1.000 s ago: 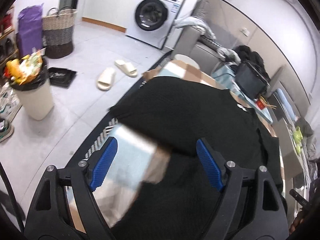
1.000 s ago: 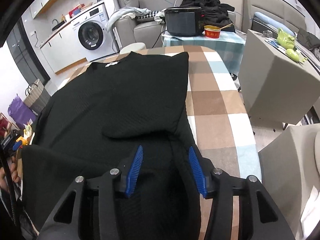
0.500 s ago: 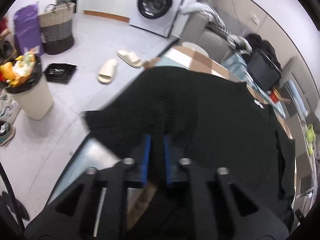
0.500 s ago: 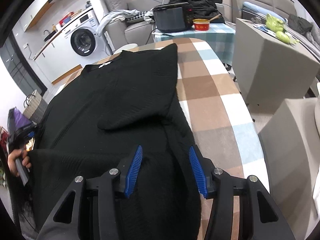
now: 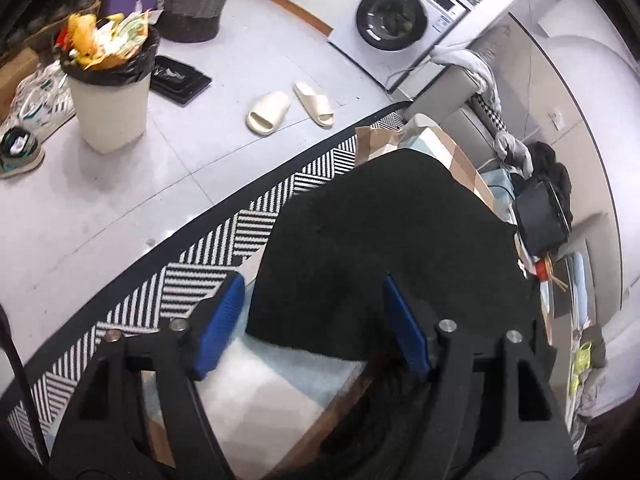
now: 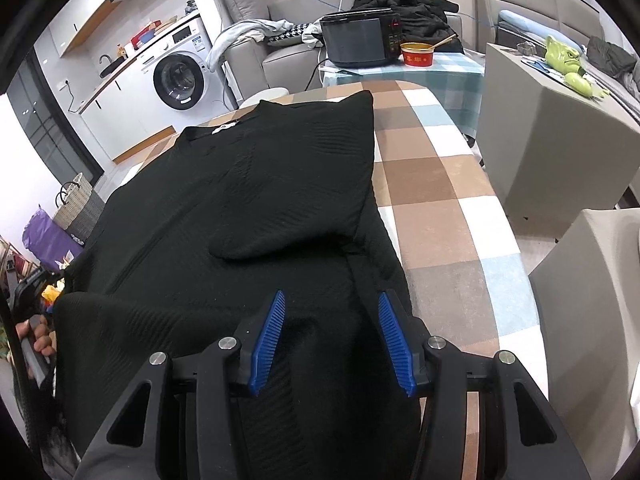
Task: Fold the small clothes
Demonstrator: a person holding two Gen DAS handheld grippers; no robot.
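Note:
A black knit sweater (image 6: pixel 240 200) lies spread on a table with a brown, white and blue checked cloth (image 6: pixel 440 184). One sleeve (image 6: pixel 312 184) is folded across its body. My left gripper (image 5: pixel 314 320) hangs over the sweater's (image 5: pixel 400 240) rounded left edge near the table's side. Its jaws are opening, the cloth lies between the blue pads, and they do not press it. My right gripper (image 6: pixel 330 336) stands partly open over the sweater's near part, with black cloth under and between its pads. A hand (image 6: pixel 36 336) on the left gripper's handle shows at the left edge.
Beside the table a black-and-white striped rug (image 5: pixel 224 248) lies on the floor, with a full waste bin (image 5: pixel 110 92), two slippers (image 5: pixel 268 112) and a washing machine (image 5: pixel 396 20) beyond. Past the table's far end stand a black appliance (image 6: pixel 360 42), a red bowl (image 6: pixel 417 54) and a grey block (image 6: pixel 552 152).
My left gripper shut on the black cloth half a second ago and has now opened, letting it go, and has sunk toward the table's left edge. The right gripper has stayed put.

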